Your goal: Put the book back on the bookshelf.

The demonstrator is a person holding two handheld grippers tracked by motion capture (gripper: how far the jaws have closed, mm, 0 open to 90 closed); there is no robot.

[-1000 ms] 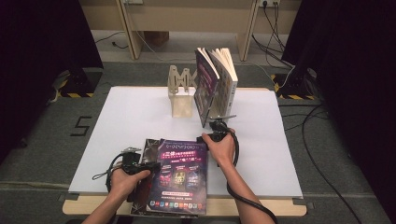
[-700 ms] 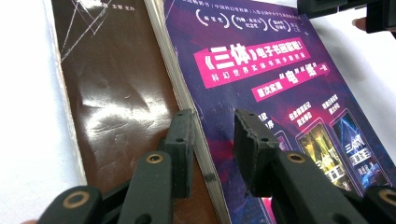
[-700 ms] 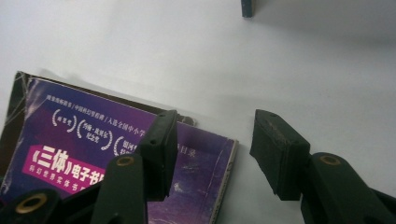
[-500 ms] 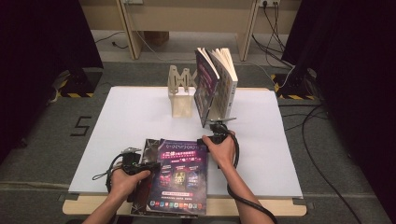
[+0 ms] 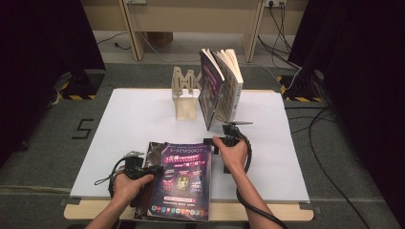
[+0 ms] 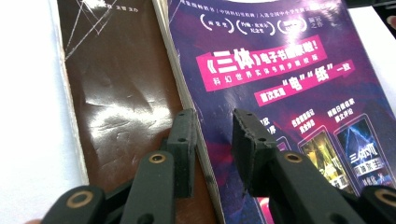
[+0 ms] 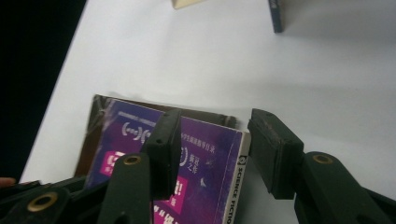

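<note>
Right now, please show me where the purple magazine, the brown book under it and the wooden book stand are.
purple magazine [image 5: 184, 179], high view, middle of its cover.
brown book [image 6: 116, 88], left gripper view, its glossy cover.
wooden book stand [image 5: 184, 98], high view, its front panel.

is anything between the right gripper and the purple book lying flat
Nothing visible: the right gripper straddles the spine corner of the purple book, its jaws open on either side. The standing books are farther back.

Magazine [image 5: 184, 179] lying on a second book [image 5: 152, 157] at the counter [image 5: 129, 119] near edge, wooden rack [image 5: 185, 93] farther back, upright books [image 5: 220, 88] apparently touching its right side.
</note>
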